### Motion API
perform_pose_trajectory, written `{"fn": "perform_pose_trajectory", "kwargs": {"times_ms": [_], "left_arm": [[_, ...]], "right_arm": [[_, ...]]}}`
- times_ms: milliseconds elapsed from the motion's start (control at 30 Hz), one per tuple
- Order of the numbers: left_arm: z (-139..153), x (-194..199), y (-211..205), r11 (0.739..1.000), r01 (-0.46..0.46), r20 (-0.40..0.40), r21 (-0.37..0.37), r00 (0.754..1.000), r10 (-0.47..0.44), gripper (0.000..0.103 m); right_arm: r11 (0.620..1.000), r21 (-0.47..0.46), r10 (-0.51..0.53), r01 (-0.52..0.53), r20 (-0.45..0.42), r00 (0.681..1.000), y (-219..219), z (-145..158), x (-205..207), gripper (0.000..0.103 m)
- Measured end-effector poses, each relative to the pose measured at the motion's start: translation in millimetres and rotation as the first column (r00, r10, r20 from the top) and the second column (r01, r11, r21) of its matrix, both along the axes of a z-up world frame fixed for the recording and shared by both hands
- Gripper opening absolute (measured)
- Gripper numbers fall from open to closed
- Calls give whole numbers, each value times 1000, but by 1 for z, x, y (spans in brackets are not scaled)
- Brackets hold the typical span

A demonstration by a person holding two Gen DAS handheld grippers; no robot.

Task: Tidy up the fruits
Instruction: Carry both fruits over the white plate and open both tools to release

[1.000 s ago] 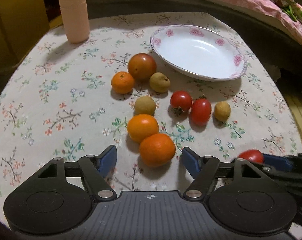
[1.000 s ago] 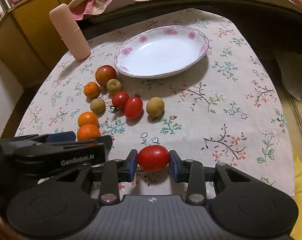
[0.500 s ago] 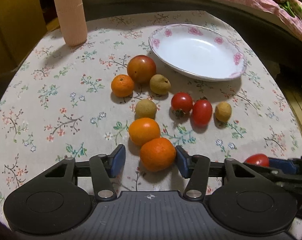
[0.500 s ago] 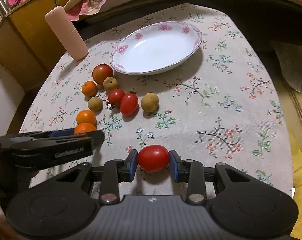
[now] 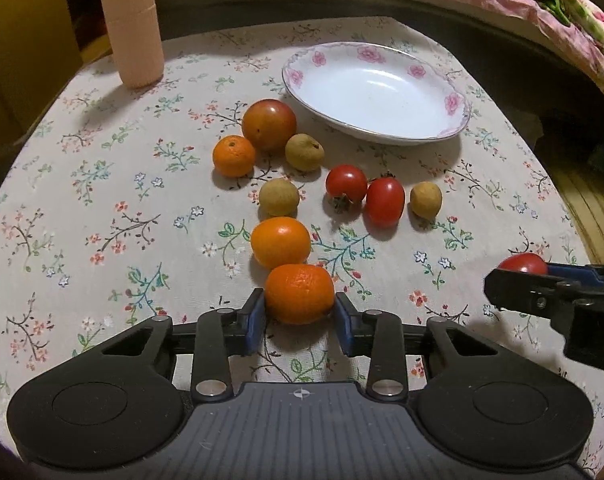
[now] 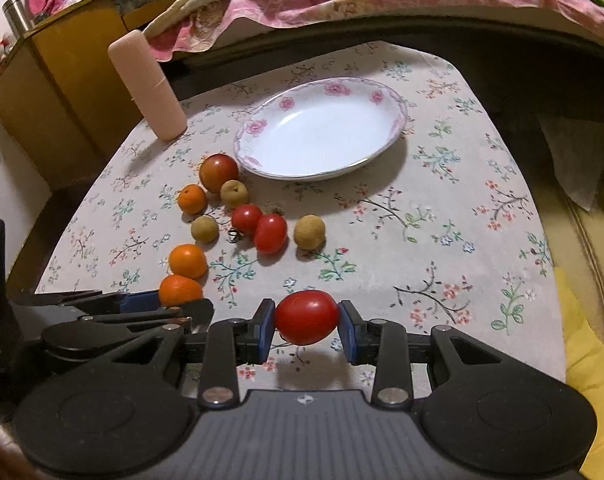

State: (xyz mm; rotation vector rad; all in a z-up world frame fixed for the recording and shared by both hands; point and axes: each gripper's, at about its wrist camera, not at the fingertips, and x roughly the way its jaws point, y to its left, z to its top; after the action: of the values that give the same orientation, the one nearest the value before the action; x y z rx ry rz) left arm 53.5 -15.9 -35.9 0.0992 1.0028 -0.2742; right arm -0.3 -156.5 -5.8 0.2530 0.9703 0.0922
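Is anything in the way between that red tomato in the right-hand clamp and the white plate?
Nothing visible blocks it. The tomato sits in the right gripper, and only bare flowered cloth lies ahead up to the plate. The loose fruit lies off to the left.

Glossy glazed plate (image 5: 454, 118); matt floral tablecloth (image 5: 102, 216); dimpled mandarin (image 5: 300, 294).

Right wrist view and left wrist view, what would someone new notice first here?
Probably the red tomato pinched between the right gripper pads at the near edge of the floral tablecloth, and the orange clamped by the left gripper. Beyond them, loose fruit trails toward an empty rose-rimmed white plate, with a pink cylinder standing at the far left.
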Motion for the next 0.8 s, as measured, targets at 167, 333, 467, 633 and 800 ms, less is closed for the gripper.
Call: {"fn": "perform_pose_trajectory", "kwargs": {"times_ms": [167,333,467,633,800], "left_arm": [[-1,5,-3,1000,13,7,4,1000,-13,45],[6,4,-1,999,19,-5,-34,1000,-19,44],[19,7,2,997,8,7,-72,1000,-8,44],[40,18,-6,996,44,57,-74,998,-39,44],[50,47,-12,993,51,67,-108,997,-44,44]], "right_arm": [[1000,-7,7,-8,-18,1000,7,2,6,36],[999,-29,16,-16,8,1000,7,16,13,36],[1000,-20,7,-6,22,1000,0,28,22,36],[999,-33,1,0,40,999,-6,39,41,36],[999,-48,-7,8,29,1000,-12,39,72,36]]}}
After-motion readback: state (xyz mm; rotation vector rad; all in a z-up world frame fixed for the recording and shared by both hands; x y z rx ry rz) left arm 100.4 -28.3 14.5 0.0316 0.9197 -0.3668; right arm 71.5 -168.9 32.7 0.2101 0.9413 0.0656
